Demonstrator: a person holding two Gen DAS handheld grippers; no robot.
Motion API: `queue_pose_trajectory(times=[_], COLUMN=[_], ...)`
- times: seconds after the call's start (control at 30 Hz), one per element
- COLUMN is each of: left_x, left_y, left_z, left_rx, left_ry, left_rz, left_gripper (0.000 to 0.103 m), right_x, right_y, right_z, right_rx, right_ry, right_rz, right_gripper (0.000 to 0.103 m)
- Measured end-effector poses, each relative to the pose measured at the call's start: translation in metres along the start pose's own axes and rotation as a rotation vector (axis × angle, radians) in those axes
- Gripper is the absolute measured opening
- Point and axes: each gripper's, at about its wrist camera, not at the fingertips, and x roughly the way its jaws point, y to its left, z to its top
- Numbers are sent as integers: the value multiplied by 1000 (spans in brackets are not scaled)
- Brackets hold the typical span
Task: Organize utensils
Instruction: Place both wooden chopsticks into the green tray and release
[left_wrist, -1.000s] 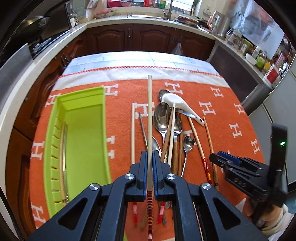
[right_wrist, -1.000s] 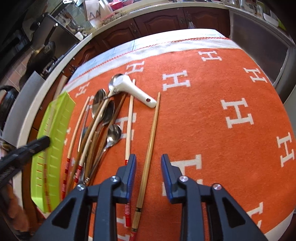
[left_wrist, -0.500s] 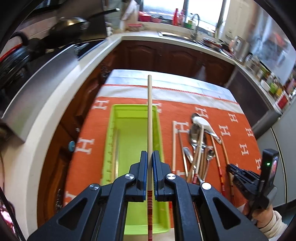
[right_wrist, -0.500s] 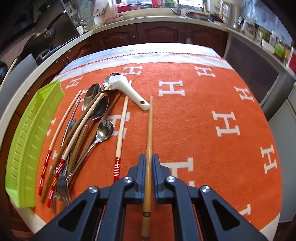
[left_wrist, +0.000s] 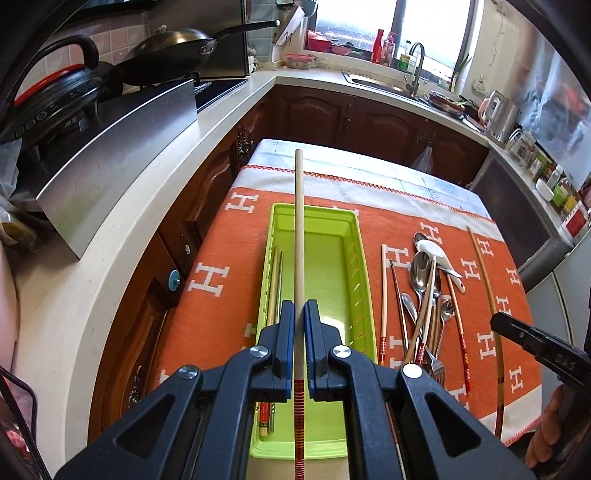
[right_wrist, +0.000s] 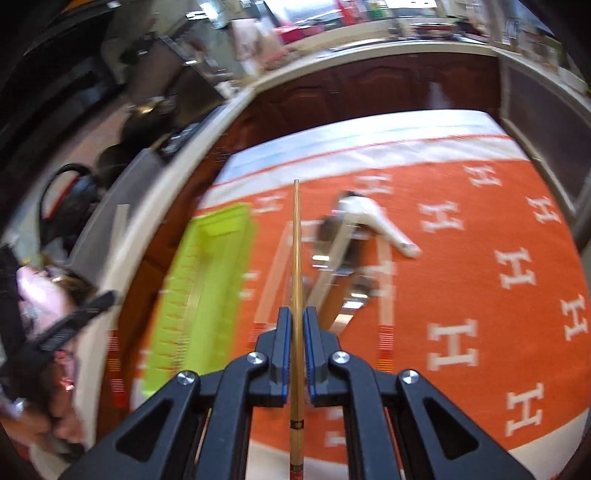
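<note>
My left gripper (left_wrist: 299, 308) is shut on a pale chopstick (left_wrist: 299, 236) with red bands at its near end, held lengthwise above the lime-green tray (left_wrist: 354, 236). Chopsticks (left_wrist: 275, 284) lie along the tray's left side. My right gripper (right_wrist: 296, 317) is shut on a darker brown chopstick (right_wrist: 296, 251), lifted off the orange cloth (right_wrist: 480, 295); that chopstick (left_wrist: 487, 291) also shows at the right of the left wrist view. A pile of spoons, a fork and chopsticks (left_wrist: 424, 295) with a white ceramic spoon (left_wrist: 441, 254) lies right of the tray. The right wrist view is blurred.
The orange cloth (left_wrist: 214, 295) covers a small table ringed by kitchen counters (left_wrist: 155, 177). A hob with a wok (left_wrist: 170, 40) and a kettle (left_wrist: 70, 85) stands at left, a sink (left_wrist: 384, 79) at the back. A person's hand (left_wrist: 554, 432) holds the right gripper.
My left gripper carried the pale chopstick from over the utensil pile leftward to above the green tray. My right gripper shut on the brown chopstick and lifted it off the cloth.
</note>
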Motion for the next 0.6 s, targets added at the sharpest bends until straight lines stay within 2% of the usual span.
queue_pose_trajectory(times=[0.1, 0.3, 0.6], left_x=[3, 20, 63], left_y=[4, 5, 9], left_z=[1, 3, -3], left_rx=[-10, -4, -24], left_ry=[-9, 5, 80], left_rz=[-8, -20, -54], left_gripper=[3, 3, 3], right_x=[10, 42, 98], right_y=[33, 77, 97], right_z=[12, 27, 38], right_rx=[-23, -29, -11], right_ry=[35, 64, 115], right_rz=[72, 132, 91], right_gripper=[6, 6, 7])
